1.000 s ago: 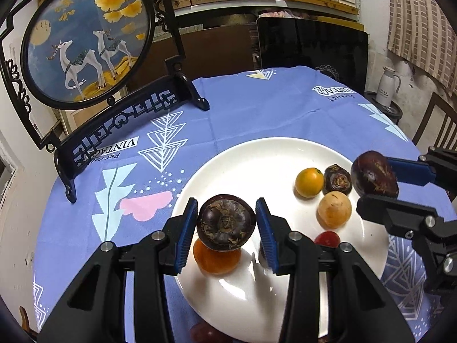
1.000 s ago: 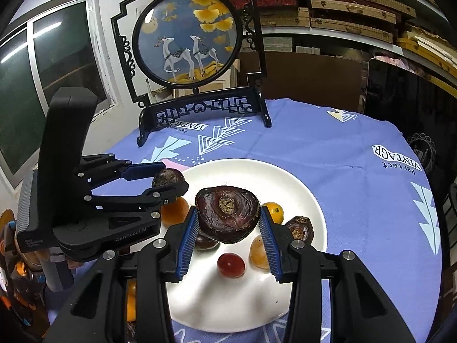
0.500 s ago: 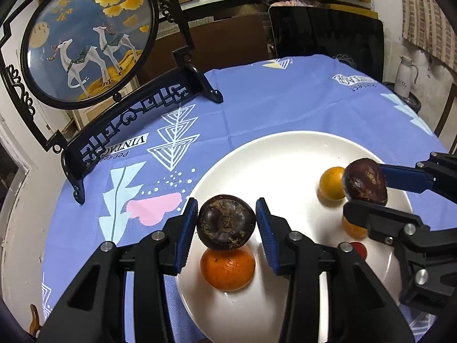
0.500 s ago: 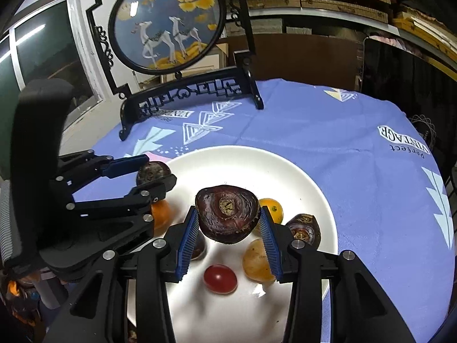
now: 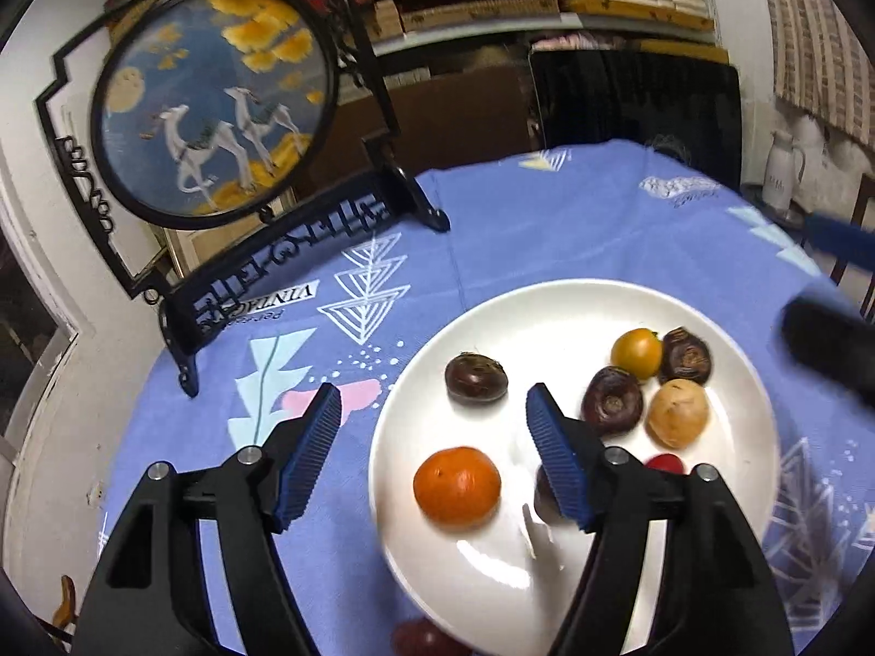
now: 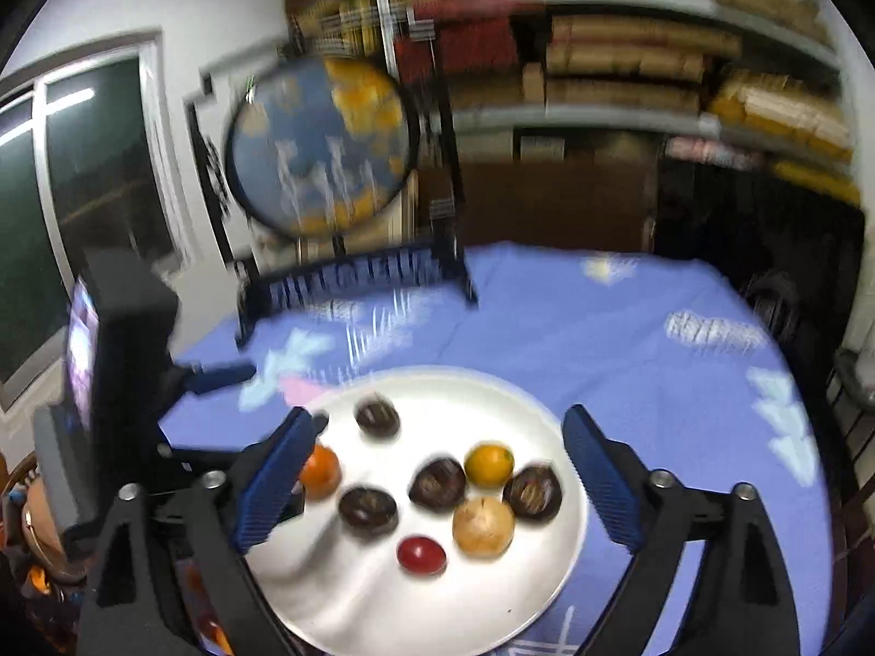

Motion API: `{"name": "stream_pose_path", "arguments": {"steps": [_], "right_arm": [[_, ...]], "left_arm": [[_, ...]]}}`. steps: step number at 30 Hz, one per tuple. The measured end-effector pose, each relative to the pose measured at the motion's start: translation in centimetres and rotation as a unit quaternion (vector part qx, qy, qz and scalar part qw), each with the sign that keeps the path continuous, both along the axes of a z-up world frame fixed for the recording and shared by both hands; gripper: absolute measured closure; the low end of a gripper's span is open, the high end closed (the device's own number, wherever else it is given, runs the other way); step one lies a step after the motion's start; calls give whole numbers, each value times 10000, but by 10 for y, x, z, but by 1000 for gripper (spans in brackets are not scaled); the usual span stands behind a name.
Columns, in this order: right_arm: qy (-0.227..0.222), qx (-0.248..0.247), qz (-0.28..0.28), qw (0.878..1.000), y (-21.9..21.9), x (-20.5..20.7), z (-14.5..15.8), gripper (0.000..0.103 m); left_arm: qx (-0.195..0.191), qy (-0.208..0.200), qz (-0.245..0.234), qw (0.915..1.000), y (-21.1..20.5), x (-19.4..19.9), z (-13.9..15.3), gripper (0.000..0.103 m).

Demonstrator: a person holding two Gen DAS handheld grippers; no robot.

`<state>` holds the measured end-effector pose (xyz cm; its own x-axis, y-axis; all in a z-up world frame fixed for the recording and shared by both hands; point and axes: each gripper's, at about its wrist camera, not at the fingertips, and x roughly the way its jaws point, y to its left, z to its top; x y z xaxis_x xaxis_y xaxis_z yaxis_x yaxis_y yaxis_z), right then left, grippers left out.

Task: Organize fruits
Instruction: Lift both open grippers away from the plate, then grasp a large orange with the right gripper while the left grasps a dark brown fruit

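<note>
A white plate (image 5: 547,306) on the blue tablecloth holds several fruits. A dark mangosteen (image 5: 476,378) lies near its far left, another dark mangosteen (image 5: 611,402) in the middle. An orange mandarin (image 5: 456,485), a yellow-orange fruit (image 5: 636,351), a tan fruit (image 5: 678,420), a dark shrivelled fruit (image 5: 686,355) and a red fruit (image 5: 664,462) lie around them. My left gripper (image 5: 432,456) is open and empty above the plate's left side. My right gripper (image 6: 437,484) is open and empty above the plate (image 6: 437,623); the view is blurred.
A round painted screen on a black stand (image 5: 219,104) stands at the table's far left. A dark chair back (image 5: 634,98) is behind the table. A white jug (image 5: 782,169) stands far right. Another dark red fruit (image 5: 415,637) lies off the plate at its near edge.
Both grippers have opened and let go of their mangosteens, which now lie on the plate. Both grippers have pulled back and up from the plate.
</note>
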<state>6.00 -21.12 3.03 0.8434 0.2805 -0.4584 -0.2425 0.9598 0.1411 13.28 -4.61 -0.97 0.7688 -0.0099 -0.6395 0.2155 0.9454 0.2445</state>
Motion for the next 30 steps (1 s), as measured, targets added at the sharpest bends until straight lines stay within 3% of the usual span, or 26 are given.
{"name": "stream_pose_path", "arguments": {"steps": [3, 9, 13, 15, 18, 22, 27, 30], "right_arm": [[-700, 70, -314, 9970, -6, -33, 24, 4], [-1898, 98, -1004, 9766, -12, -104, 65, 4], [-2051, 370, -957, 9733, -20, -136, 73, 4], [-1857, 515, -818, 9778, -23, -143, 70, 4], [-1082, 706, -551, 9901, -24, -138, 55, 4], [-71, 194, -318, 9993, -6, -128, 15, 4], [970, -601, 294, 9930, 27, -125, -43, 5], [1355, -1084, 610, 9829, 44, -128, -70, 13]], "left_arm": [[-120, -169, -2, 9998, 6, -21, 14, 32], [-352, -556, -19, 9978, 19, -69, 43, 26], [-493, -757, 24, 9959, 33, -99, 58, 23], [-494, -832, 56, 9953, 40, -111, 61, 20], [-445, -827, 87, 9955, 53, -129, 59, 19], [-468, -579, 81, 9972, 69, -144, 41, 19], [-360, -209, -53, 9991, 80, -158, 6, 19], [-552, 77, -98, 9984, 89, -158, -7, 19]]}}
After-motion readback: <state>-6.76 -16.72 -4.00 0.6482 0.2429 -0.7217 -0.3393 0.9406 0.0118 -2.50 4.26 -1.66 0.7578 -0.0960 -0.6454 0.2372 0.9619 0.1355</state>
